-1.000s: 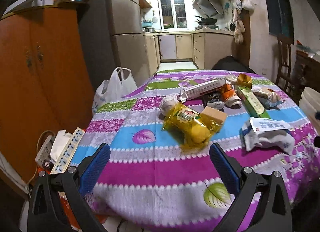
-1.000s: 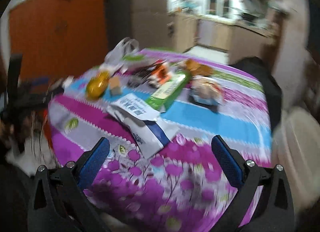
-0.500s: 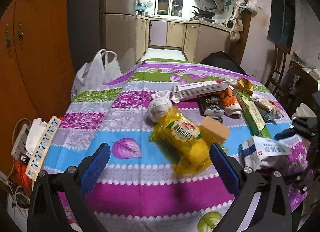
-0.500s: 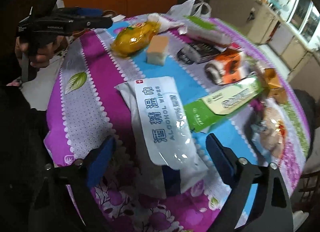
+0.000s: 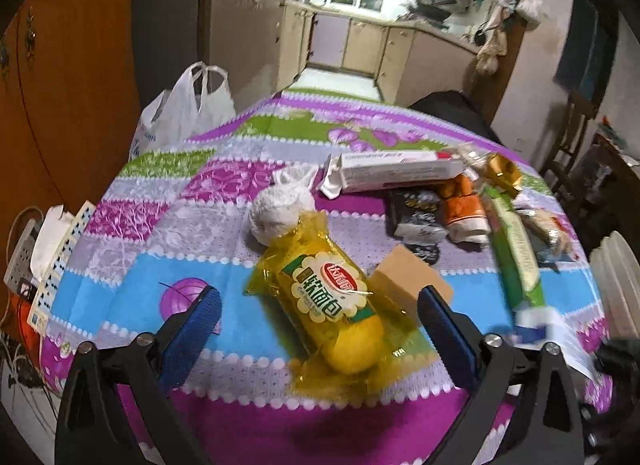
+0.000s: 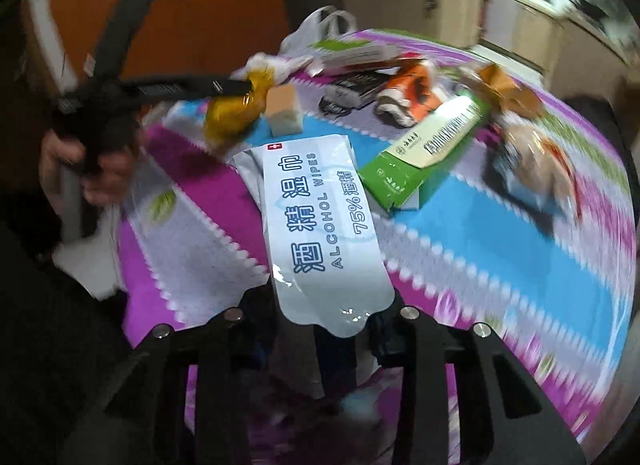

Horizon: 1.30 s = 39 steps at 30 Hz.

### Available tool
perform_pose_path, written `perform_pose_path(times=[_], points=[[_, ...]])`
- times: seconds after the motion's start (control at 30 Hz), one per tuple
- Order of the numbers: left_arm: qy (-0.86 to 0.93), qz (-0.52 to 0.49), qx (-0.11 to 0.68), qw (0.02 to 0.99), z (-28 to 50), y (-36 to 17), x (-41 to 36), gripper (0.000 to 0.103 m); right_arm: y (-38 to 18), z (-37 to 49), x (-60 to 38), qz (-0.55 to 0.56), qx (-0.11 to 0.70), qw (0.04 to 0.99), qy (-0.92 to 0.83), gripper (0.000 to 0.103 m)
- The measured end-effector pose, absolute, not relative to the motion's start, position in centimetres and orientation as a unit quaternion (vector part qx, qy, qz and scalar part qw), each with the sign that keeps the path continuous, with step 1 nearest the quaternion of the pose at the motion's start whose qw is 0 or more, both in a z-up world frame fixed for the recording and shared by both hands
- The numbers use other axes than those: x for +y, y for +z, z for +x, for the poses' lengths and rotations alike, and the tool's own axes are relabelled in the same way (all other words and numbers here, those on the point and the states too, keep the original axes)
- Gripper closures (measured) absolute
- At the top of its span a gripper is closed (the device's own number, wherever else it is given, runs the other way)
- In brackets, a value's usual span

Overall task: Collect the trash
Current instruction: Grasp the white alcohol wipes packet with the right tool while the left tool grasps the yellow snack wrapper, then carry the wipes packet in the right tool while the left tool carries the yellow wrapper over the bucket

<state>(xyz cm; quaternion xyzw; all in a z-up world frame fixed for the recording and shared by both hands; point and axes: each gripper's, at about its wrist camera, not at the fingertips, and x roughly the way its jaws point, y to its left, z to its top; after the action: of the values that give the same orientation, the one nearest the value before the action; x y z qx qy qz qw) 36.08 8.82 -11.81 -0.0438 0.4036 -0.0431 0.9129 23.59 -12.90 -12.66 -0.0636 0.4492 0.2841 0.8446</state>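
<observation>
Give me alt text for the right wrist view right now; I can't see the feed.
The right gripper is closing on the near end of a white alcohol wipes pack on a purple, blue and white striped tablecloth. Beyond lie a green box, an orange wrapper and a yellow bread bag, which the left gripper reaches from the left.

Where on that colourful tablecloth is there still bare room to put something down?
Free: the near-left stretch of tablecloth, left of the yellow bread bag, and the far end beyond the long white box. Crowded: the middle and right, where the brown block, orange wrapper and green box crowd together.
</observation>
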Motion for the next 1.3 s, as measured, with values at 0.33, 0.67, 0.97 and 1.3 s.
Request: perform_pose_path(times=[0.33, 0.67, 0.97, 1.3], points=[[-0.044, -0.044, 0.423, 0.904, 36.4, -14.1, 9.1, 0.044, -12.7, 19.9, -14.4, 0.042, 0.434, 0.867, 0.241, 0.068], [-0.062, -0.050, 0.431, 0.899, 32.9, -13.8, 10.7, 0.062, -12.4, 19.0, -13.7, 0.057, 0.414, 0.880, 0.225, 0.068], [-0.090, -0.019, 0.415, 0.905, 28.8, -11.5, 8.9, 0.064, -11.6, 17.5, -14.9, 0.088, 0.391, 0.894, 0.198, 0.068], [-0.158, 0.032, 0.368, 0.916, 28.4, -7.1, 1.7, 0.065, -8.2, 15.7, -17.6, 0.098, 0.378, 0.907, 0.160, 0.069]])
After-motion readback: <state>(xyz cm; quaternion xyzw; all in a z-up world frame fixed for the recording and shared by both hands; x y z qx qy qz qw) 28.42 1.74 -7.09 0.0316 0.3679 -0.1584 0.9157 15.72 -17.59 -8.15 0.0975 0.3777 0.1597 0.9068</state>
